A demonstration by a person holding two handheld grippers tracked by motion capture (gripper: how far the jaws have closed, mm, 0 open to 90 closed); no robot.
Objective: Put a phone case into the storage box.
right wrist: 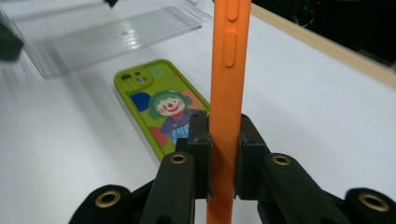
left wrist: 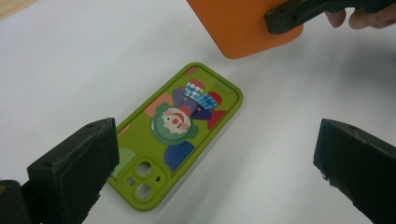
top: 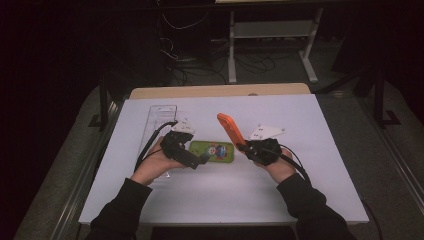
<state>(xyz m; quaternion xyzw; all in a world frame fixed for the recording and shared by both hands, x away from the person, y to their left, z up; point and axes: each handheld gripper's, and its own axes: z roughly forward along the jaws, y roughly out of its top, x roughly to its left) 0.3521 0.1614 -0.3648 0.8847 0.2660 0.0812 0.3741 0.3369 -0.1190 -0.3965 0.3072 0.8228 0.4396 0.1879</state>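
The orange phone case (top: 229,128) is plain, with side buttons moulded into its edge. It is off the table, tilted up on end, its lower end pinched, right of centre. The green phone case (top: 212,151) lies flat on the white table near the middle, just left of it, clown picture up, camera cutouts leftward.
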